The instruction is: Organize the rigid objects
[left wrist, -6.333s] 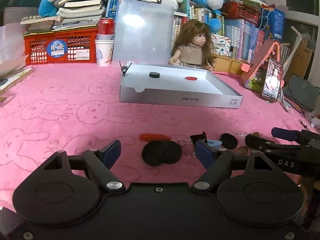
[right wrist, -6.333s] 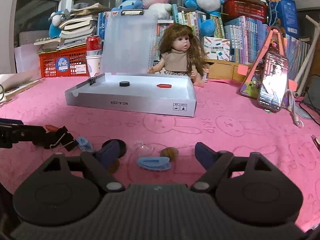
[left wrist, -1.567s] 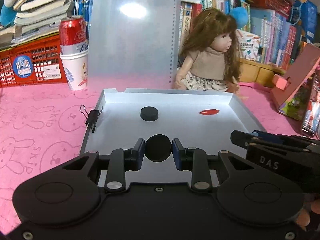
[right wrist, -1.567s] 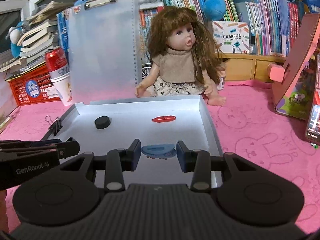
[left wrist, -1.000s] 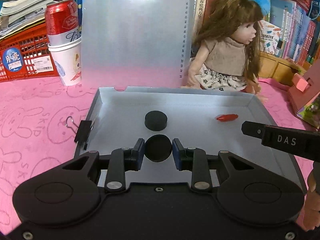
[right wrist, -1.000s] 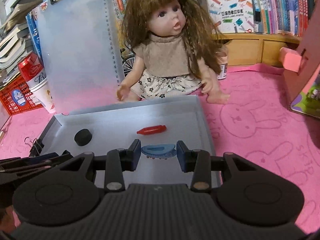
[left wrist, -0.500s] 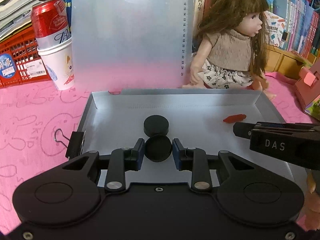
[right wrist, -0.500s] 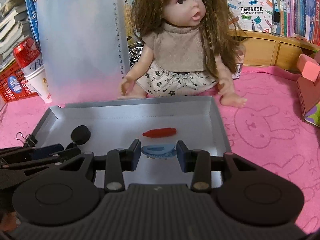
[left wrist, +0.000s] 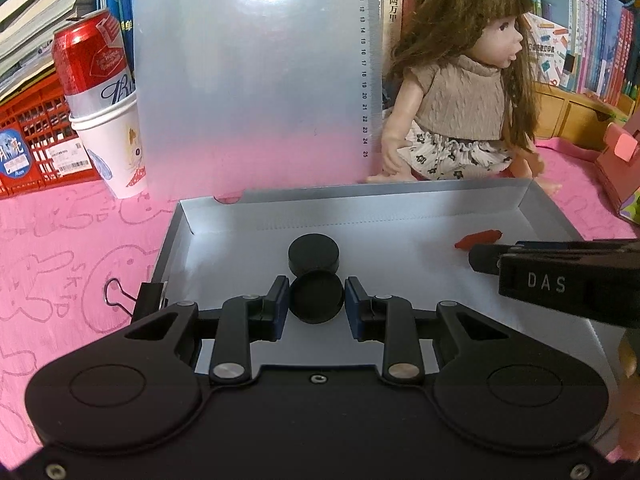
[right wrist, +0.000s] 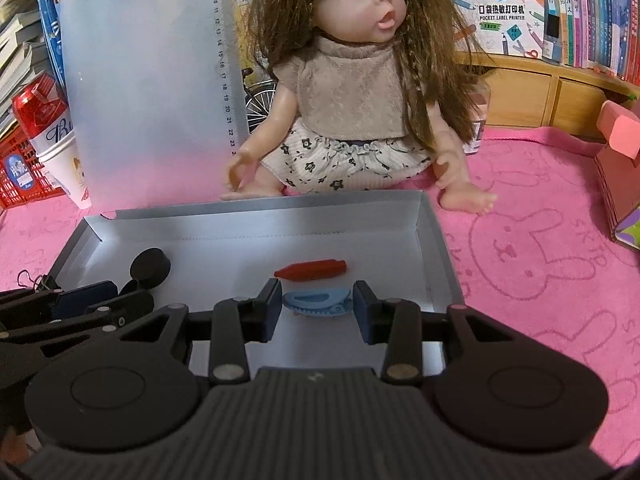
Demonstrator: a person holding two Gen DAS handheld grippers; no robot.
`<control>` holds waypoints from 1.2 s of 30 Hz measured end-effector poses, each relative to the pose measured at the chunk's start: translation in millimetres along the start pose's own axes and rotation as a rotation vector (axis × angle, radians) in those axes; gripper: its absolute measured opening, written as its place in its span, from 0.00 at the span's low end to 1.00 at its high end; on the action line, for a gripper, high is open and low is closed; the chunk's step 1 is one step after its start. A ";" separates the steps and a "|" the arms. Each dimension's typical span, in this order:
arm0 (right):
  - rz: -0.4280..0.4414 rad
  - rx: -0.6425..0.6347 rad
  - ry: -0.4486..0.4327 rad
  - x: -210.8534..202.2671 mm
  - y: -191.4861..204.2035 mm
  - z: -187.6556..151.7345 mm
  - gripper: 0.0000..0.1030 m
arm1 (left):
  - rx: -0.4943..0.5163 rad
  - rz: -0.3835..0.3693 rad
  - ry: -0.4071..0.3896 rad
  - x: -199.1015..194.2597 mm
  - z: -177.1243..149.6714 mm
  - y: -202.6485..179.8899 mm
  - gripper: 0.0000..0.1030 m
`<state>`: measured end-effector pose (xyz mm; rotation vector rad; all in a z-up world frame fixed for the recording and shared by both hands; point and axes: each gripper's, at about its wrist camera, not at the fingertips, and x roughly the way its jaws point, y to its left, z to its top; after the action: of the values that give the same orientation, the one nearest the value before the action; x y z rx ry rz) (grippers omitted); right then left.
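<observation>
A shallow white box (left wrist: 400, 200) lies open on the pink cloth. My left gripper (left wrist: 316, 300) is shut on a black round disc (left wrist: 317, 298), held low inside the box just in front of a second black disc (left wrist: 314, 255) lying on the floor. My right gripper (right wrist: 317, 306) is shut on a blue hair clip (right wrist: 317, 300), low over the box floor (right wrist: 360, 240), just in front of a red capsule-shaped piece (right wrist: 311, 269). The red piece also shows in the left wrist view (left wrist: 478, 239), next to the right gripper's fingers.
A doll (right wrist: 352, 92) sits right behind the box. A translucent clipboard (left wrist: 252, 80) stands behind its left half. A red can in paper cups (left wrist: 100, 92) and a red crate (left wrist: 28, 128) stand at the left. A black binder clip (left wrist: 140, 300) sits on the box's left wall.
Both grippers have moved forward and lower into the box, each still holding its item. The held black disc now sits close to the resting one, and the blue clip close to the red piece.
</observation>
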<state>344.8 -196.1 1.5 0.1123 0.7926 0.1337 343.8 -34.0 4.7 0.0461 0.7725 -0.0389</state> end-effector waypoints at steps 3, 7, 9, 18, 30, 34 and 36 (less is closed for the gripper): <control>0.006 -0.010 -0.007 2.1 1.5 -0.2 0.43 | 0.021 0.010 -0.010 0.7 -1.1 -2.4 0.28; -0.006 -0.023 -0.014 4.7 4.1 0.3 0.43 | 0.028 0.010 -0.012 1.4 -1.0 -2.3 0.28; -0.011 -0.027 -0.017 5.0 5.4 -0.3 0.43 | 0.027 0.009 -0.013 1.5 -1.0 -1.9 0.28; -0.007 -0.012 -0.033 -0.6 3.6 -1.7 0.59 | 0.039 0.022 -0.011 -0.3 -0.6 -2.8 0.29; -0.002 -0.031 -0.091 -35.3 0.7 -7.3 0.70 | 0.020 0.026 -0.066 -31.4 -4.2 6.1 0.48; 0.013 -0.046 -0.118 -54.6 0.1 -12.5 0.73 | 0.021 0.015 -0.093 -50.4 -8.6 7.0 0.56; 0.023 -0.052 -0.130 -64.8 0.3 -14.9 0.74 | 0.030 0.014 -0.107 -60.2 -11.8 6.5 0.58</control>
<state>289.1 -205.6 36.6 0.0805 0.6582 0.1670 292.8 -25.7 38.6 0.0772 0.6648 -0.0390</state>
